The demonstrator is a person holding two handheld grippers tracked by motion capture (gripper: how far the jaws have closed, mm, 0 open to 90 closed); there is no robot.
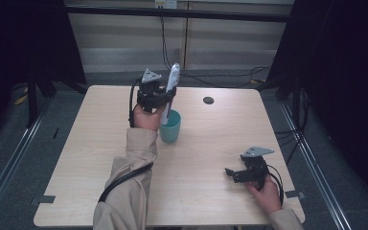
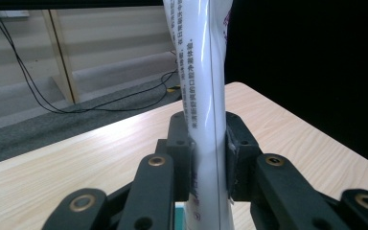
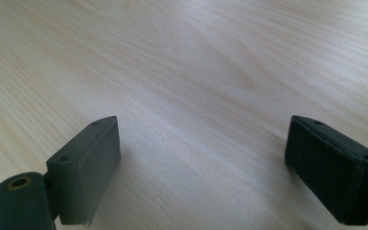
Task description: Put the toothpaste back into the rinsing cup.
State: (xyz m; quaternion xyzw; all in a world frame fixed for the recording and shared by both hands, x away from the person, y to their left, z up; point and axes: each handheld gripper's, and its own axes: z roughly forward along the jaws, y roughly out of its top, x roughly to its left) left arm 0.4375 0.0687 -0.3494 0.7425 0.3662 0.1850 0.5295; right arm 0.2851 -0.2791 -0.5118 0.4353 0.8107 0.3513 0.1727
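A white toothpaste tube (image 1: 171,84) stands nearly upright, its lower end inside a teal cup (image 1: 170,127) near the middle of the table. My left gripper (image 1: 165,98) is shut on the tube above the cup's rim. In the left gripper view the tube (image 2: 206,96) rises between the two black pads (image 2: 179,143), which press on it from both sides; small print runs along it. My right gripper (image 1: 235,175) rests low over the table at the front right, held by a hand. In the right gripper view its jaws (image 3: 201,167) stand wide apart over bare wood.
The light wooden table (image 1: 100,143) has a round dark cable hole (image 1: 208,100) at the back right. Cables lie on the floor beyond the far edge. Black drapes hang at both sides. Metal rails run along the floor left and right.
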